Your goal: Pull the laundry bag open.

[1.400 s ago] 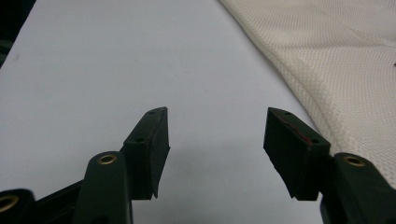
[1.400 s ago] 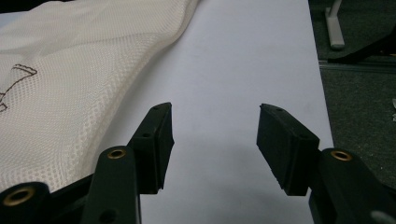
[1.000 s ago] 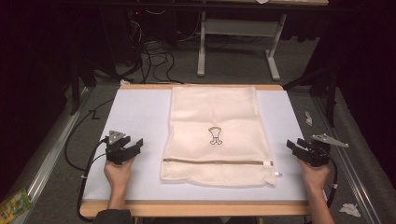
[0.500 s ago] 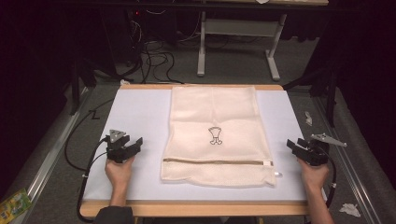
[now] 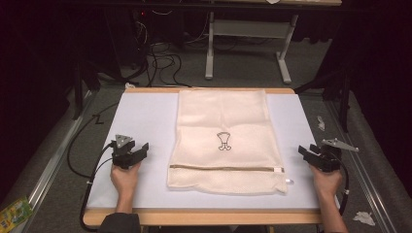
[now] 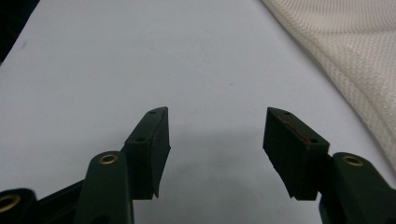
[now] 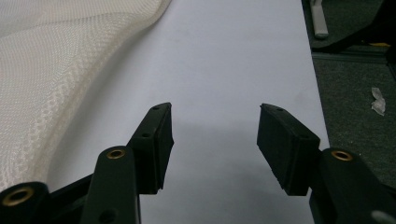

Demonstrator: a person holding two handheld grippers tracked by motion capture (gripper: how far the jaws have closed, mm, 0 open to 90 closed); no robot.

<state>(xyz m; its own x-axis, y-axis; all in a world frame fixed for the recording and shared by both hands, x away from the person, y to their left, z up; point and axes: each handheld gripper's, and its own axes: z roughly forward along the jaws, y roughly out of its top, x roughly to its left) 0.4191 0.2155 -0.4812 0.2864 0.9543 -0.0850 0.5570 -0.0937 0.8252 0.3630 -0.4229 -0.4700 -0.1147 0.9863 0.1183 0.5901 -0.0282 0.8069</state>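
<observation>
Nothing has shifted since the earlier frames: both hands rest where they were. Left gripper (image 6: pixel 215 154) holds its ribbed black jaws wide over smooth white table (image 6: pixel 140 56), nothing between them; the cream mesh bag (image 6: pixel 355 60) lies just beyond its right jaw. Right gripper (image 7: pixel 212 149) gapes equally wide and empty, the bag's woven edge beside its left jaw.

High view sits above the near edge, looking forward and down over the whole counter (image 5: pixel 145 116) with floor beyond. Each gripper view rides low and super close to the white top, facing the far side. Left gripper view catches the mesh bag (image 6: pixel 355 51) on its right, right gripper view has it on its left, so both overlap with the high view there.
</observation>
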